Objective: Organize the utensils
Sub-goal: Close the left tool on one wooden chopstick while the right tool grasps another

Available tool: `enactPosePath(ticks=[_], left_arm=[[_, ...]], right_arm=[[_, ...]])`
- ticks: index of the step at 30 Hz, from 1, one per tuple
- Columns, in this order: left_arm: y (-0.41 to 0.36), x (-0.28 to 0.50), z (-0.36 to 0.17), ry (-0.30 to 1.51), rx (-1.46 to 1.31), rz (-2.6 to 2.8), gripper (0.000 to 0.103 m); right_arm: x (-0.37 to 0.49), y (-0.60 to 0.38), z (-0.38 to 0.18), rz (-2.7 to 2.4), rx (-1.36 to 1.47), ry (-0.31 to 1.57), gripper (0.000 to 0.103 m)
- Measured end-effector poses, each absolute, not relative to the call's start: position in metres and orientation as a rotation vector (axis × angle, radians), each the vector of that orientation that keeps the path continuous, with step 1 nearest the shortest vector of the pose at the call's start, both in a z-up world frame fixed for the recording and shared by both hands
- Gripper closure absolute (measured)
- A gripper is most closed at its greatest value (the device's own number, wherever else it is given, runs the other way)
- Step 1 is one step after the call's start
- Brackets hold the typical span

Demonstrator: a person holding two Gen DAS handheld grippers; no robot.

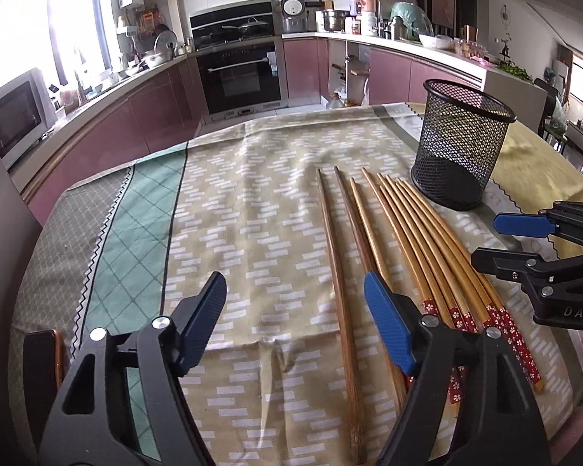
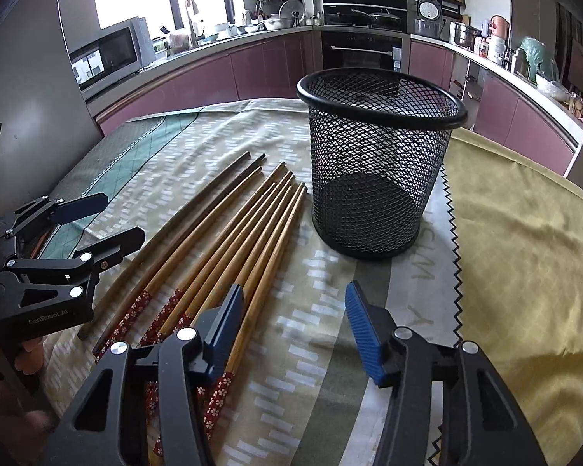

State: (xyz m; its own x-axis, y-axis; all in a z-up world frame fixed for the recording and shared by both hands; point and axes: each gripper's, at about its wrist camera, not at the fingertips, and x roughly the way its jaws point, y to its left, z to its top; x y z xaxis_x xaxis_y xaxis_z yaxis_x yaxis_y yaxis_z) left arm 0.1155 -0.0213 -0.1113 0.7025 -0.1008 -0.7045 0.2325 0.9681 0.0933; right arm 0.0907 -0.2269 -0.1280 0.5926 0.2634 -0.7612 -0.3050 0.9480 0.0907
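While both tools sit low over the tablecloth [image 1: 276, 209], nothing is picked up yet: your left gripper [image 1: 295, 322] is spread wide and empty, and your right gripper [image 2: 293, 326] is likewise wide and empty.

Step in hand, as judged: the approach before the first pick. The chopsticks [image 1: 400, 240] lie flat in a loose fan; the handle ends run under your left gripper's right finger, and under your right gripper's left finger. Two darker plain sticks lie on the left side of the fan, the red-patterned ones to the right.

Next move likely calls for closing on one stick, or a pair, near the handle end, lifting, tipping it upright and dropping it into the mesh cup [image 2: 381, 163], which stands empty ahead of your right gripper, just beyond the stick tips.

Watch: sticks lie touching, so a neighbour may drag along. The grippers are close together. A phone-like object [image 1: 42, 361] sits at far left, clear of the path.
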Motion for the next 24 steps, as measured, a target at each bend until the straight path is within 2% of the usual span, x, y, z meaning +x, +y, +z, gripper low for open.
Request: enactPosePath(ticks=[5, 7, 14, 18, 20, 22, 24], left_arm=[[-0.026, 0.125, -0.119, 0.818, 0.196, -0.202, 0.040], [-0.028, 0.129, -0.121, 0.831, 0.198, -0.209, 0.045], [-0.039, 0.142, -0.124, 0.871, 0.205, -0.248, 0.053], [-0.043, 0.160, -0.127, 0.896, 0.188, -0.268, 0.060], [-0.045, 0.167, -0.127, 0.904, 0.180, -0.277, 0.065], [-0.047, 0.174, -0.127, 0.911, 0.173, -0.278, 0.076], [-0.050, 0.180, -0.127, 0.917, 0.163, -0.286, 0.083]], right_arm=[[0.096, -0.230, -0.130, 0.335, -0.051, 0.895, 0.056], [0.098, -0.229, -0.131, 0.332, -0.063, 0.908, 0.063], [0.106, -0.223, -0.131, 0.328, -0.114, 0.921, 0.069], [0.111, -0.220, -0.131, 0.343, -0.114, 0.926, 0.080], [0.113, -0.220, -0.131, 0.351, -0.099, 0.929, 0.085], [0.114, -0.222, -0.131, 0.358, -0.083, 0.932, 0.094], [0.116, -0.225, -0.132, 0.367, -0.058, 0.937, 0.096]])
